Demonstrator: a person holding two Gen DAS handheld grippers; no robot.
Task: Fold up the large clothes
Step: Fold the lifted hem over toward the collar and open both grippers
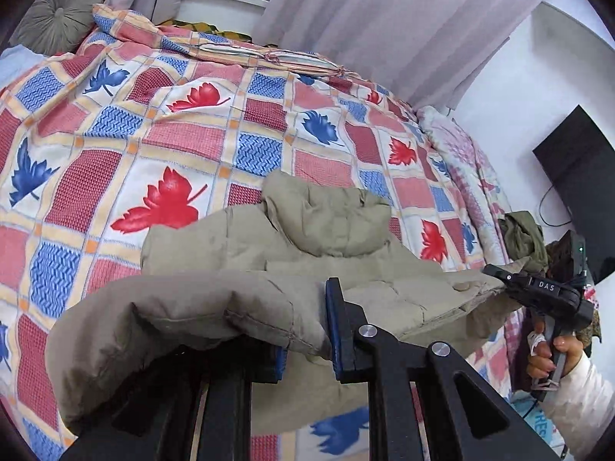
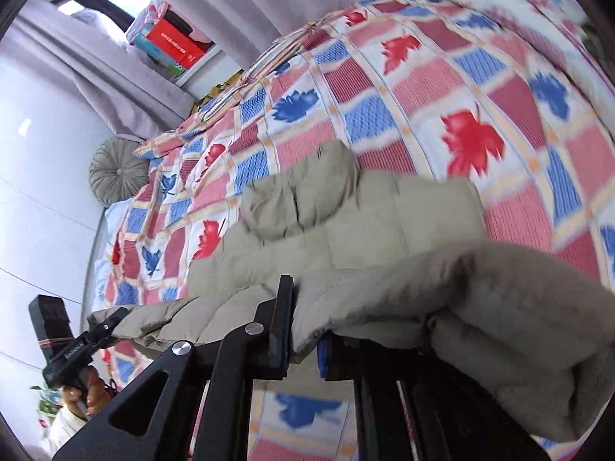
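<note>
A khaki padded jacket (image 1: 326, 230) with a hood lies on the bed, its near edge lifted off the quilt. My left gripper (image 1: 307, 349) is shut on a fold of the jacket's near edge, and a sleeve drapes over its left finger. My right gripper (image 2: 303, 349) is shut on the other near corner of the jacket (image 2: 365, 215), with padded cloth hanging over its right finger. In the left wrist view the right gripper (image 1: 499, 280) shows at the right, clamped on the jacket's edge. In the right wrist view the left gripper (image 2: 111, 319) shows at the lower left, also on the jacket.
The bed is covered by a checked quilt (image 1: 173, 134) with red and blue leaves. A round grey cushion (image 1: 57, 11) lies at the head. Curtains (image 1: 384, 19) hang behind the bed. A dark green garment (image 1: 522, 238) lies at the bed's right edge near a black monitor (image 1: 576, 176).
</note>
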